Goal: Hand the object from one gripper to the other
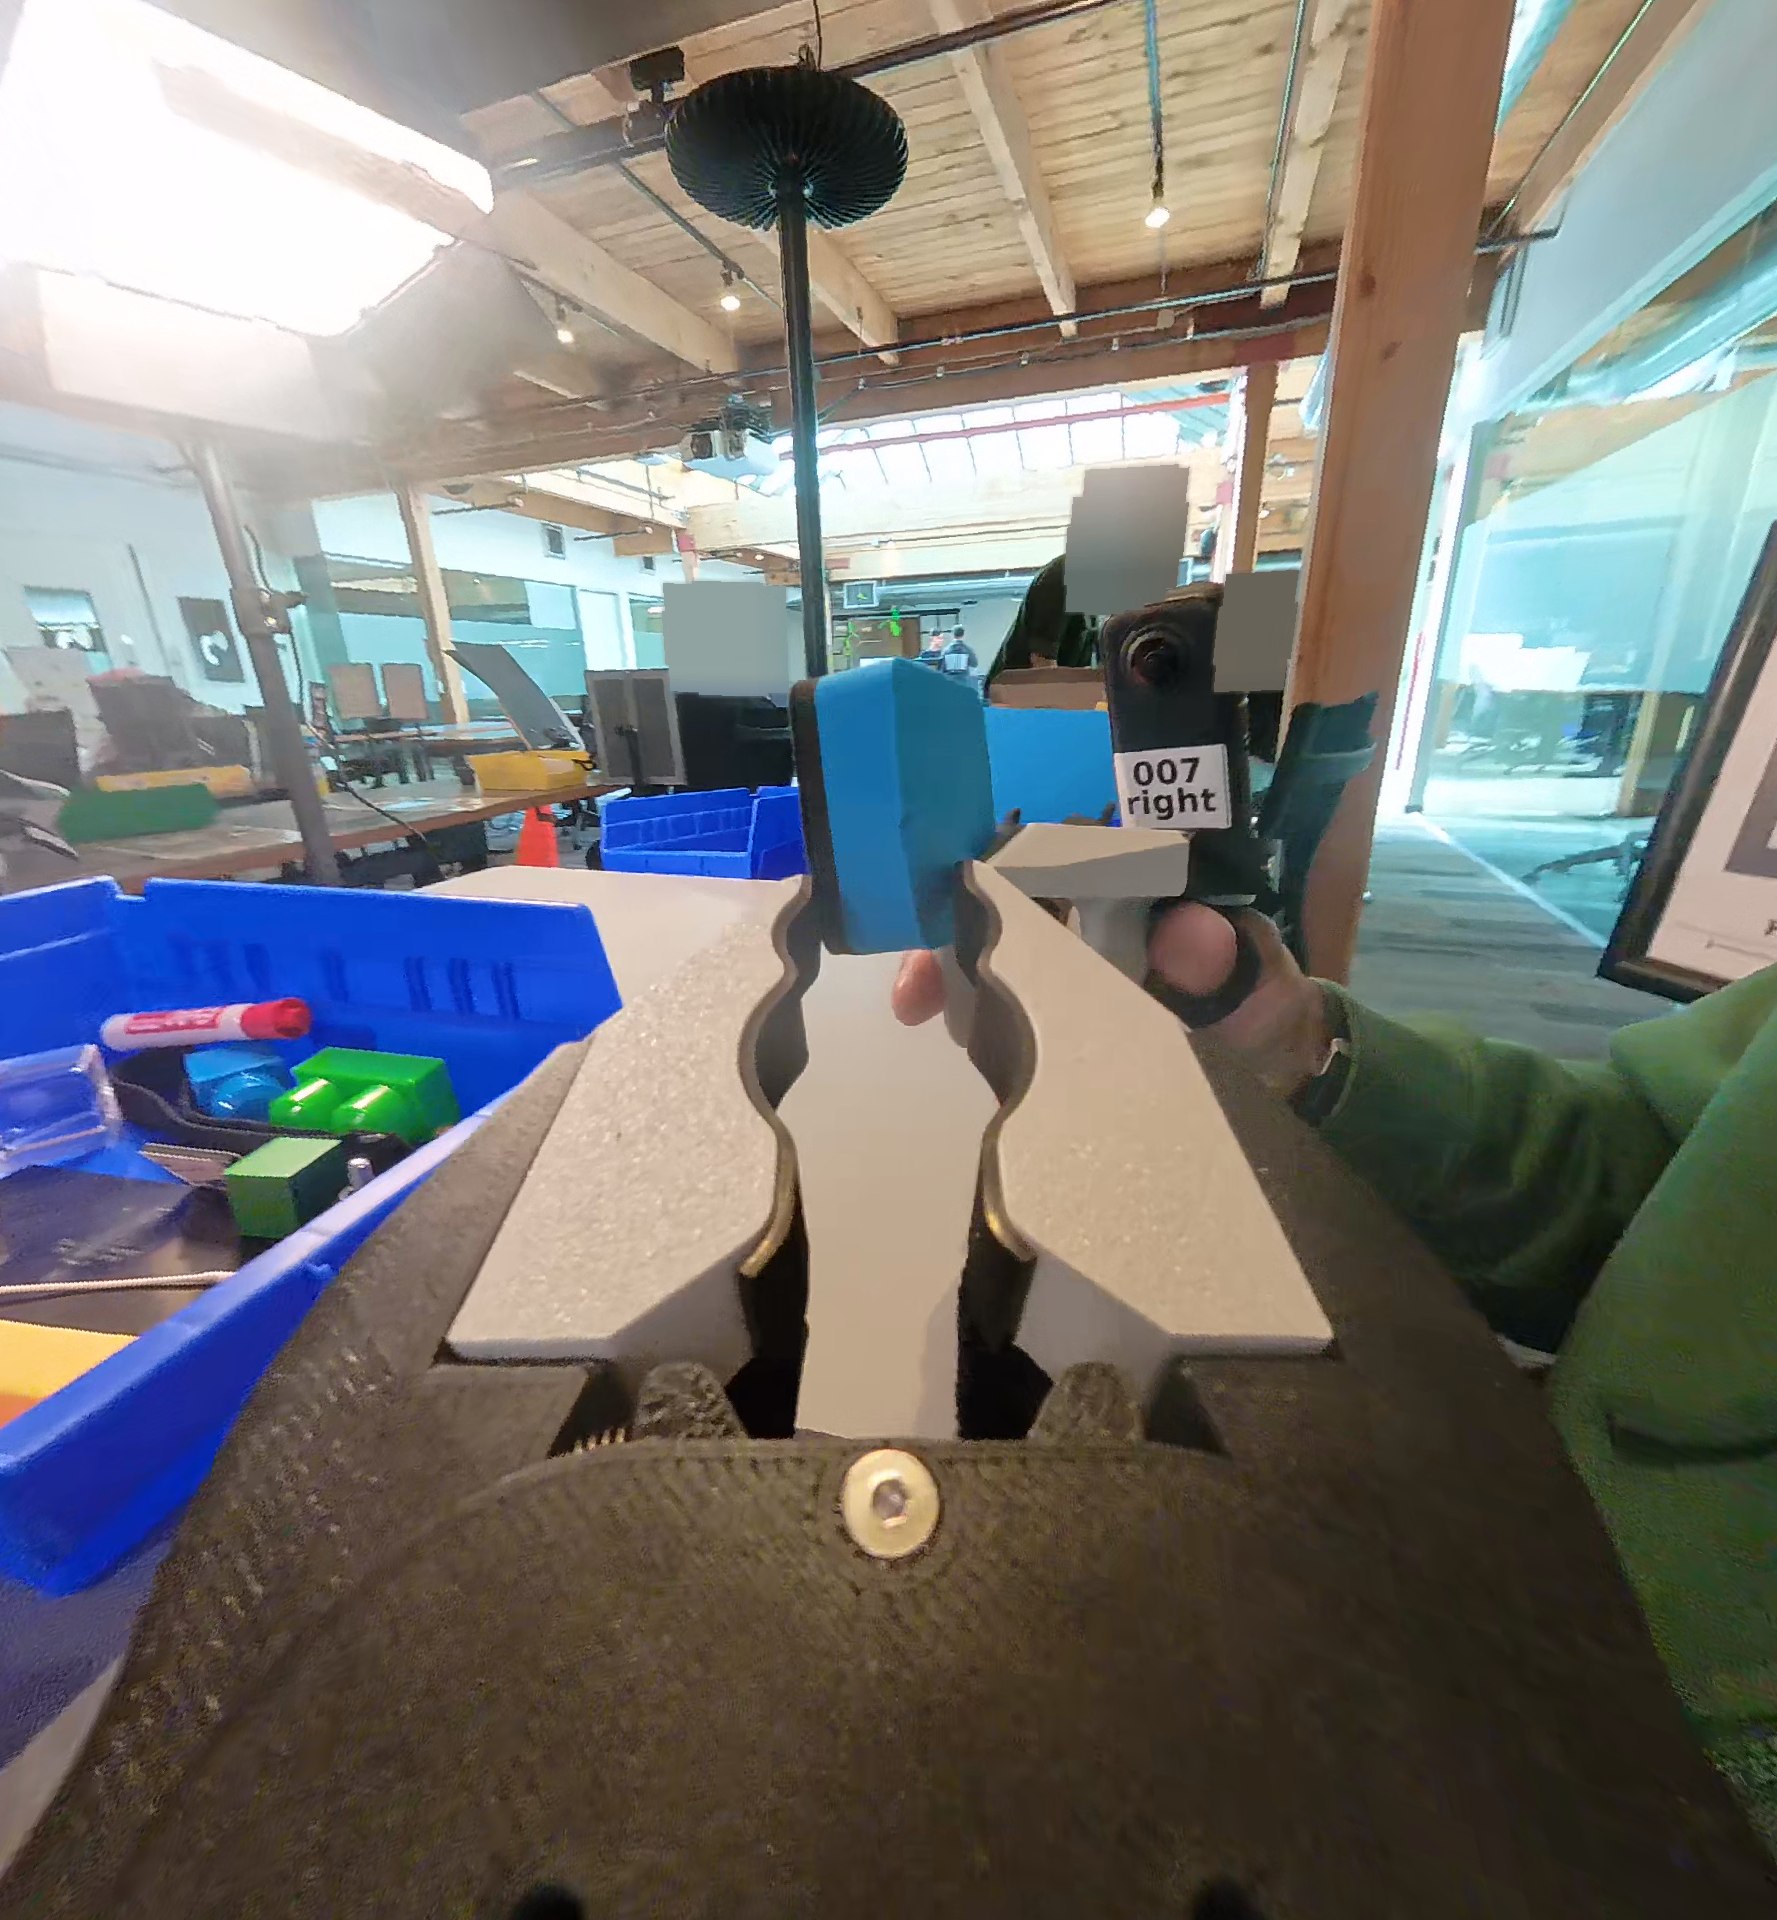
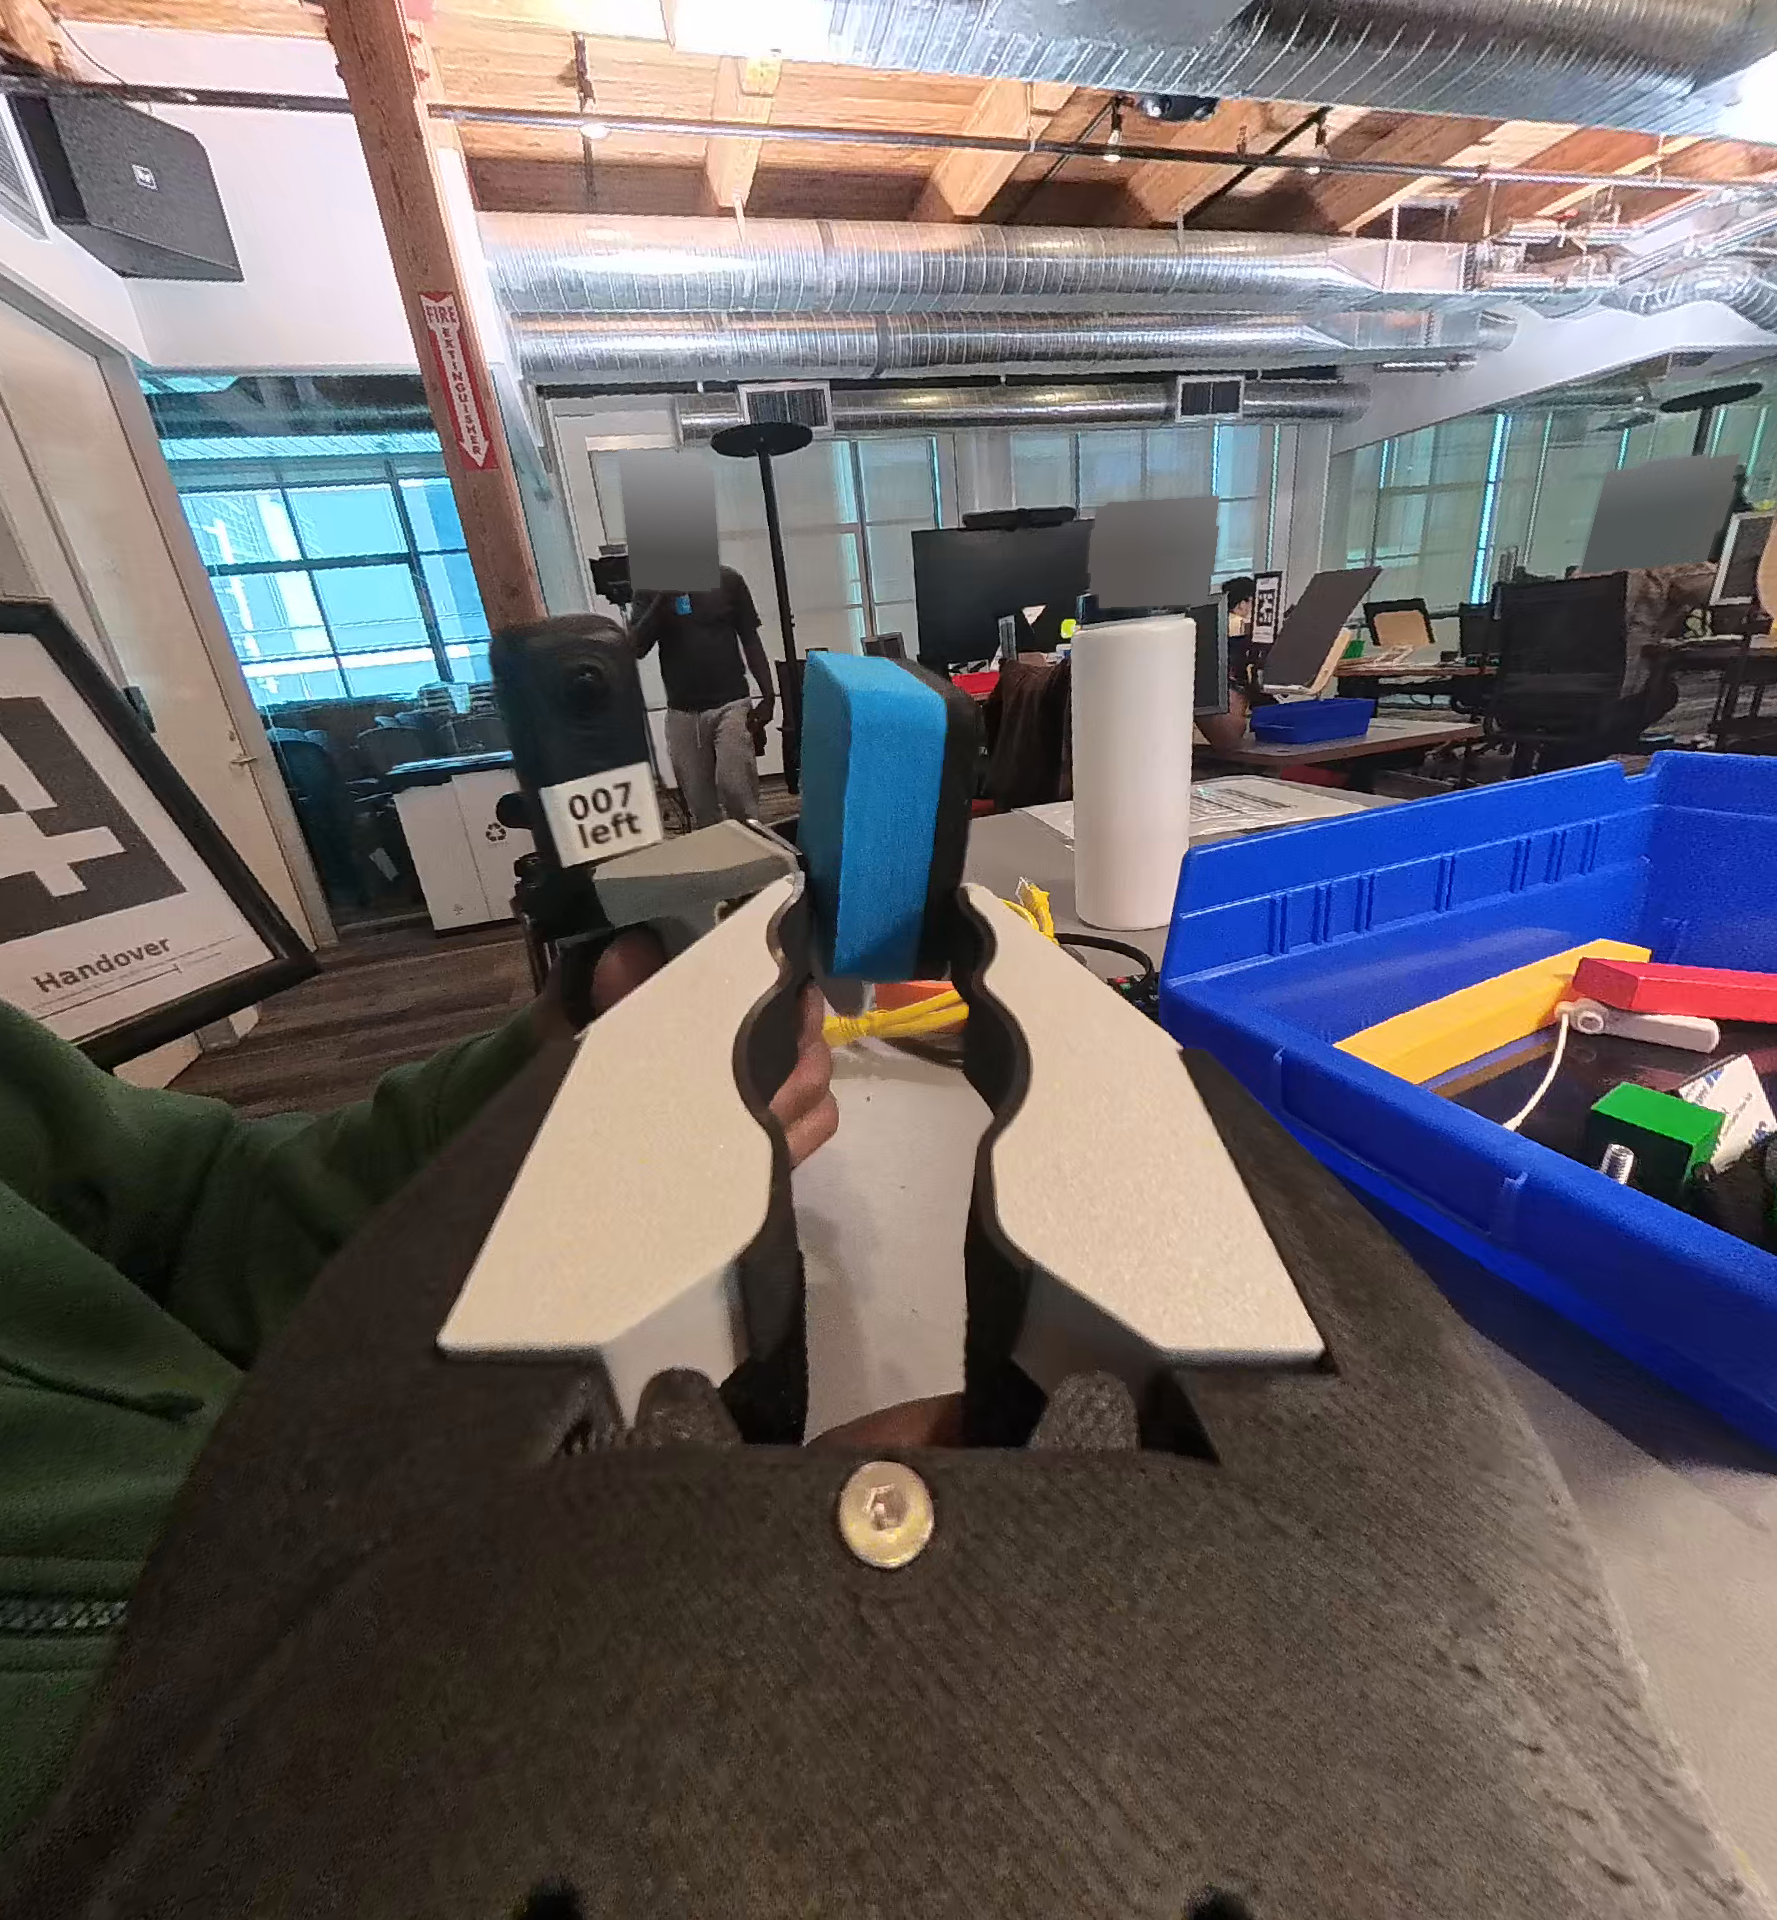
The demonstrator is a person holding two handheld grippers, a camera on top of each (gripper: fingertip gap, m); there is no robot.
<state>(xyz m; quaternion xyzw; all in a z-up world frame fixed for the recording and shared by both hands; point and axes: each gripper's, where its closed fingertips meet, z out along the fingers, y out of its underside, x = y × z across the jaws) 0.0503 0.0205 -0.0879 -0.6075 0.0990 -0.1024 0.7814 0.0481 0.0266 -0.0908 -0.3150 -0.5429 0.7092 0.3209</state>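
A blue foam block with a black backing (image 1: 899, 800) stands upright in the air between both grippers. My left gripper (image 1: 889, 904) has its two grey fingertips closed on the block's lower end. My right gripper (image 1: 1092, 862) reaches in from the right, and its fingers touch the same block. In the right wrist view the block (image 2: 879, 821) sits between my right gripper's (image 2: 879, 920) fingertips, which are closed on its lower end. There the left gripper (image 2: 697, 873) comes in from the left. A person's hand (image 1: 1190, 951) in a green sleeve holds the right gripper.
A blue bin (image 1: 344, 935) with a marker, green blocks and other small items stands on the grey table at the left; it also shows in the right wrist view (image 2: 1435, 862). A white cylinder (image 2: 1133, 779) stands on the table. A framed sign (image 2: 53, 821) and a wooden post (image 1: 1383, 468) are nearby. Left and right tips are no more than a few centimetres apart.
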